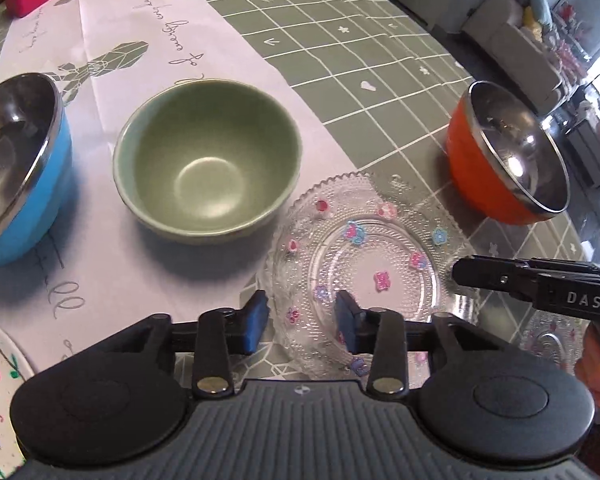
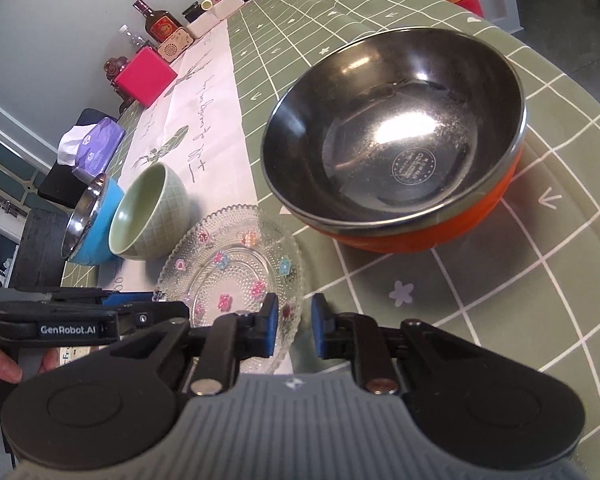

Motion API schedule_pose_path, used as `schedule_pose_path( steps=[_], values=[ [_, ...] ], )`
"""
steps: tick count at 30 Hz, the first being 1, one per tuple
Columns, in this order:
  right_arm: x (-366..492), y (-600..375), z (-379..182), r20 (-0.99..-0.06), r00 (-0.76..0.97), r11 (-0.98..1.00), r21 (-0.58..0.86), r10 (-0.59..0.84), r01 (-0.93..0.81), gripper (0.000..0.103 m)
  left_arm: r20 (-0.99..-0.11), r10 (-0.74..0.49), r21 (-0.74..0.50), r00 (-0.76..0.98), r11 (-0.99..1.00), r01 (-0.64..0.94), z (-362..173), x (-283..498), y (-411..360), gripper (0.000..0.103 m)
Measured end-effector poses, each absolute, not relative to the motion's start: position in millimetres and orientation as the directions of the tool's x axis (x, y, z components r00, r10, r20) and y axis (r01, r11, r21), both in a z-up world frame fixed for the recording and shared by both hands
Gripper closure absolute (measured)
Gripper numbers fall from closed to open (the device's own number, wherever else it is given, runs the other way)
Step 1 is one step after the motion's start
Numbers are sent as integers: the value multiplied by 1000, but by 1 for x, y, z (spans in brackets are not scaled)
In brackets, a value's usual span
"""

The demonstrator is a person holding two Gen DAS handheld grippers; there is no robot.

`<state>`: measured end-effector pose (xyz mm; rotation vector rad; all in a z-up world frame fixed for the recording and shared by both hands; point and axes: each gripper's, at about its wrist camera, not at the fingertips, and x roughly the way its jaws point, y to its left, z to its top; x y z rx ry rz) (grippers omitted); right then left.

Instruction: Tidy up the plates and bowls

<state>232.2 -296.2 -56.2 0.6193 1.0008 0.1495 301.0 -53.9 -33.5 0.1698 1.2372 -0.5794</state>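
Observation:
A clear glass plate [image 1: 364, 264] with small flower decals lies on the table; it also shows in the right wrist view [image 2: 236, 268]. My left gripper [image 1: 302, 322] is open, its fingers straddling the plate's near left rim. My right gripper [image 2: 294, 326] is open with the plate's right rim between its fingers. A green ceramic bowl [image 1: 208, 172] [image 2: 150, 216] stands left of the plate. A blue steel-lined bowl [image 1: 16, 168] [image 2: 94, 226] is further left. An orange steel-lined bowl [image 1: 508, 160] [image 2: 396, 140] stands to the right.
A white painted plate [image 1: 0, 396] pokes in at the lower left. A second glass plate [image 1: 548, 340] lies under my right gripper's body. A pink box [image 2: 146, 76], bottles [image 2: 160, 24], jars and a tissue pack [image 2: 96, 148] line the table's far end.

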Motion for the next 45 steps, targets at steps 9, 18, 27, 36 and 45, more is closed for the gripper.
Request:
schedule_pose_path(
  steps=[9, 18, 27, 36, 45],
  values=[
    [229, -303, -62, -728, 551, 791, 583, 409, 183, 97, -894, -354, -192, 275, 857, 479, -35, 289, -43, 76],
    [219, -295, -53, -722, 537, 792, 591, 436, 153, 99, -877, -356, -195, 321, 877, 439, -27, 266, -26, 76],
    [202, -288, -47, -721, 506, 783, 608, 473, 134, 99, -883, -332, -190, 332, 900, 393, -15, 237, -16, 76],
    [168, -293, -28, -705, 533, 788, 606, 468, 110, 99, -890, -319, -179, 325, 901, 394, 1, 199, -26, 76],
    [125, -324, -23, -714, 541, 781, 605, 445, 155, 99, -901, -337, -205, 273, 885, 418, 4, 163, -58, 76]
  ],
)
